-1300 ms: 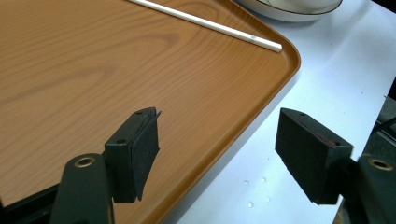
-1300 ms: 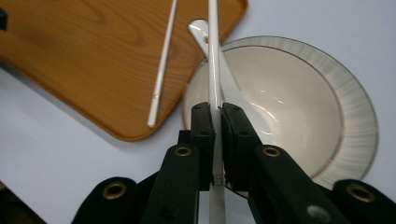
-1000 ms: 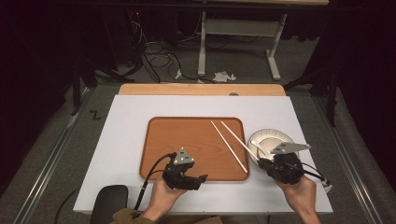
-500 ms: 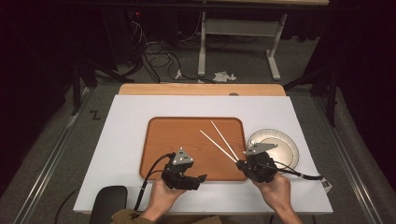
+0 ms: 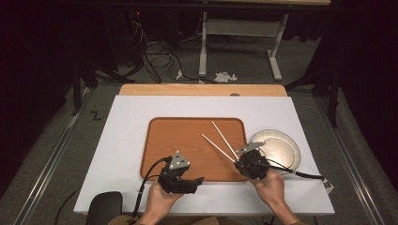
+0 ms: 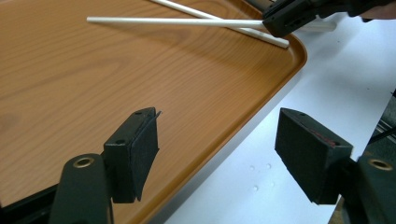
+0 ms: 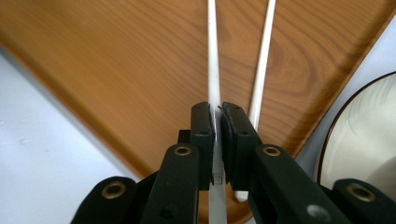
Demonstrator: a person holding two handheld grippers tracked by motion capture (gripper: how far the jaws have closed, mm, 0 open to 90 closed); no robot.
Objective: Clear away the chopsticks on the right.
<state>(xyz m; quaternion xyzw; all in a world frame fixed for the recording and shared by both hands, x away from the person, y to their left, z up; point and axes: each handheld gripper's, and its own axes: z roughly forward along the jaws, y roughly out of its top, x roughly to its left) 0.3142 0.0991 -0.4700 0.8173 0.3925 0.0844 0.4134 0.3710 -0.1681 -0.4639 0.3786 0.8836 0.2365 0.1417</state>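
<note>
An orange-brown wooden tray (image 5: 183,140) lies in the middle of the white table. My right gripper (image 5: 238,162) is at the tray's front right corner, shut on the near end of a white chopstick (image 5: 217,146). In the right gripper view its jaws (image 7: 218,109) pinch that chopstick (image 7: 213,70). A second chopstick (image 7: 264,60) lies beside it on the tray (image 7: 116,70). My left gripper (image 5: 195,182) hovers at the tray's front edge. It (image 6: 215,135) is open with nothing between the jaws, above the tray rim (image 6: 261,100).
A round pale plate (image 5: 281,150) sits on the table just right of the tray, close to my right hand. A wooden board (image 5: 202,90) runs along the table's far edge. A black rounded object (image 5: 104,206) sits at the front left corner.
My right gripper moved left from over the plate to the tray's corner and shut on one chopstick, swinging it away from the other. The left gripper has stayed put.
</note>
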